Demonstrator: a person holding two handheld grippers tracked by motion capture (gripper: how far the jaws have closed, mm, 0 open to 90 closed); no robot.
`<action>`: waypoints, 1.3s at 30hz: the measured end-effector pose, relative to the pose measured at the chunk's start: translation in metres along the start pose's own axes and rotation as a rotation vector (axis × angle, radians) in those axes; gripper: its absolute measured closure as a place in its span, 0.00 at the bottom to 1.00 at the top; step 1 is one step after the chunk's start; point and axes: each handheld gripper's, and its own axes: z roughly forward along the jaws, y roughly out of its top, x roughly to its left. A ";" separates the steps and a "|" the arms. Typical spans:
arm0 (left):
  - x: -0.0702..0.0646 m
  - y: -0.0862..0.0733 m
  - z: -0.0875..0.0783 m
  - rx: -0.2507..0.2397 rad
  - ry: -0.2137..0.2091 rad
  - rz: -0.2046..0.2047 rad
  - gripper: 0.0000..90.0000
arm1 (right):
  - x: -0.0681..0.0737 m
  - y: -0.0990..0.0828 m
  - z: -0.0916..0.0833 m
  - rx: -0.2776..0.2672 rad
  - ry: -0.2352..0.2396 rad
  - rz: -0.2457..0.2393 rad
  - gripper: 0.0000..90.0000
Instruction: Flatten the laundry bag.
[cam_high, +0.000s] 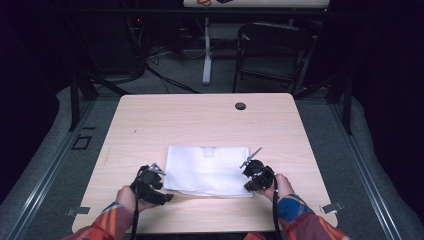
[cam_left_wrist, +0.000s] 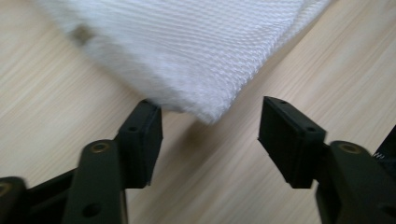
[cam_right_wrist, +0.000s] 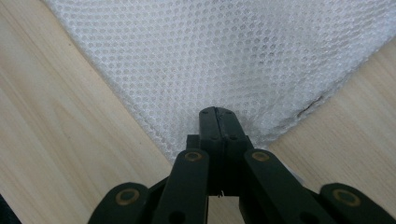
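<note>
A white mesh cloth (cam_high: 207, 170) lies folded flat on the near middle of the wooden table (cam_high: 200, 115). My left gripper (cam_high: 158, 174) sits at the cloth's near left corner. In the left gripper view its jaws (cam_left_wrist: 210, 135) stand open, with the cloth's corner (cam_left_wrist: 196, 51) just ahead of them and untouched. My right gripper (cam_high: 248, 172) is at the cloth's near right corner. In the right gripper view its jaws (cam_right_wrist: 218, 121) are shut on that corner of the cloth (cam_right_wrist: 224, 56), and the mesh puckers slightly around them.
A round cable hole (cam_high: 240, 106) sits near the table's far edge. Beyond the table stand a dark folding chair (cam_high: 272, 50) and a white desk leg (cam_high: 207, 50) with cables on the floor. Bare wood surrounds the cloth on all sides.
</note>
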 end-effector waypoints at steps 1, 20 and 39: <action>0.003 -0.004 -0.005 -0.013 0.009 -0.016 0.40 | 0.000 0.000 -0.001 -0.001 0.001 -0.001 1.00; -0.029 0.043 0.008 -0.118 0.002 0.157 0.18 | -0.003 -0.008 -0.033 -0.104 -0.005 0.058 0.27; -0.063 0.079 0.073 0.036 -0.064 0.373 0.64 | -0.011 -0.012 -0.033 -0.123 0.011 0.086 0.32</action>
